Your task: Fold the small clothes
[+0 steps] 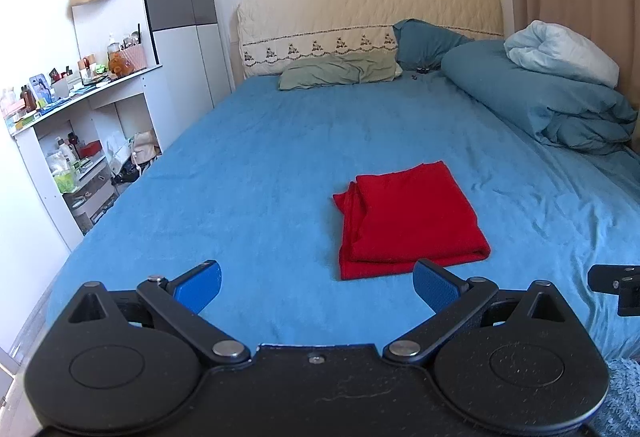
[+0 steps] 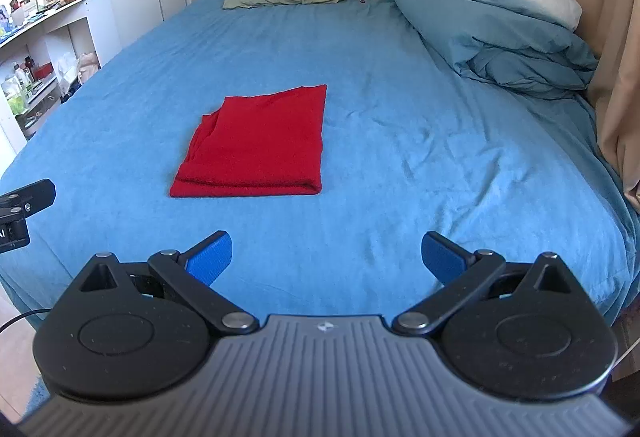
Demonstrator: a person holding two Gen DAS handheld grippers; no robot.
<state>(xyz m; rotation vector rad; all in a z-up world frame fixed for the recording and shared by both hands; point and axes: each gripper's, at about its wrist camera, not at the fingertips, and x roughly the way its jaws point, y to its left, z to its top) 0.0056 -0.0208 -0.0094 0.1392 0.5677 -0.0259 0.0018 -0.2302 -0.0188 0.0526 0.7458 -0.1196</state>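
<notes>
Red garment (image 1: 408,217) lies folded in neat rectangle, centre of left wrist frame, flat on blue bed (image 1: 256,165); layered edges at near side suggest folding largely done. Left gripper (image 1: 316,287) fingers spread wide, holding nothing, just short of cloth. Right gripper (image 2: 326,257) fingers likewise wide apart, empty, well back. Shelf unit (image 1: 72,141), left edge: bottles, clutter.

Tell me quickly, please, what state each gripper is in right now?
Left gripper: open, holding nothing.
Right gripper: open, holding nothing.
</notes>
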